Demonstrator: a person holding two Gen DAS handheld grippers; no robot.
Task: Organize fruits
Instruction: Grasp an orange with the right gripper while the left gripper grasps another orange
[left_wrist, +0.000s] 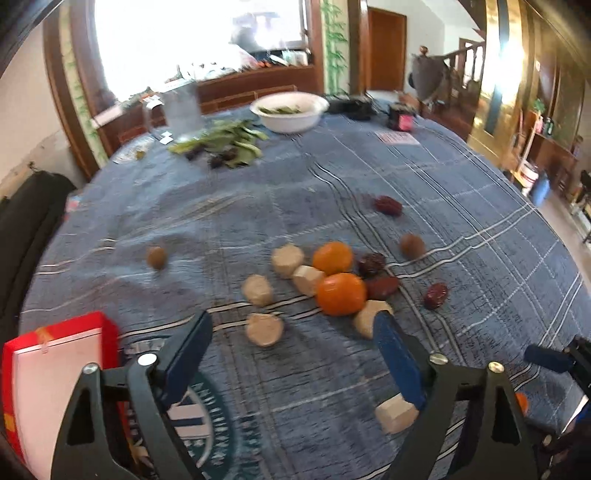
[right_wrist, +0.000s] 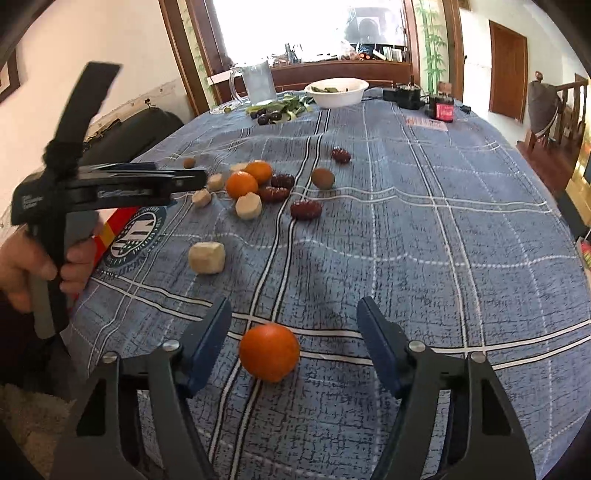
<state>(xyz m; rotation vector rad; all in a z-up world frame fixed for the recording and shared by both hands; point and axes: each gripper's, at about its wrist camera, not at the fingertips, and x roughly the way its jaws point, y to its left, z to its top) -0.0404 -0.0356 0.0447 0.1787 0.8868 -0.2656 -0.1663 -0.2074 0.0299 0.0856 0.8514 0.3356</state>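
Blue checked cloth covers the worktop (right_wrist: 424, 229). Right tongs (right_wrist: 293, 328) are spread around a lone near orange (right_wrist: 269, 351), untouched. Left tongs (left_wrist: 291, 325), also spread, hover near the fruit cluster (left_wrist: 325, 273). Closing is best centred on the orange's widest part.

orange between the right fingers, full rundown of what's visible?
The orange is small, round and bright, with a smooth, slightly glossy peel, whole and unpeeled. It sits on the blue plaid cloth over a white stripe, apart from the main fruit pile farther back. It lies between the open fingers of the right gripper, nearer the left one, with a gap on both sides, so nothing but the cloth touches it. It casts a faint shadow to its right. Its underside is hidden.
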